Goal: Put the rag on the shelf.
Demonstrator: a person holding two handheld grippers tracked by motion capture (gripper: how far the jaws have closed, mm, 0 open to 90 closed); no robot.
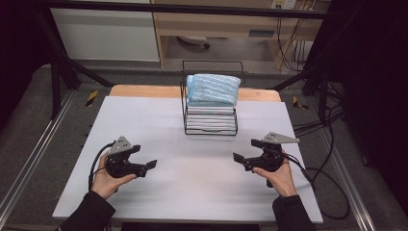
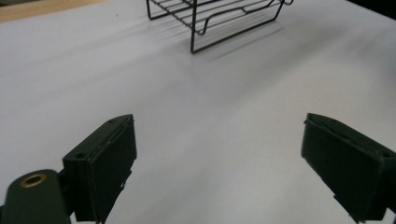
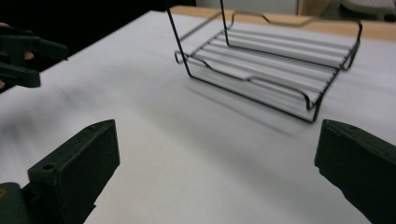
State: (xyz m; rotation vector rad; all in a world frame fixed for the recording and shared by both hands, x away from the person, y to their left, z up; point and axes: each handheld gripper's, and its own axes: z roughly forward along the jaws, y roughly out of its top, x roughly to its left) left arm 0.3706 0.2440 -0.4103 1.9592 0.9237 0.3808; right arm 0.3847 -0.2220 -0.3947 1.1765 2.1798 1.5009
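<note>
White tabletop point(image 1: 144, 125), wooden edge point(image 1: 144, 91), floor cables point(image 1: 332, 178), white cabinet point(image 1: 106, 33)

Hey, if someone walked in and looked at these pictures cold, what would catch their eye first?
Probably the folded blue towel sitting on top of the black wire rack at the far middle of the white table. Next, the two hand-held grippers near the front edge: the left hand-held gripper and the right hand-held gripper, both with jaws wide open and nothing between them, pointing inward toward each other.
</note>
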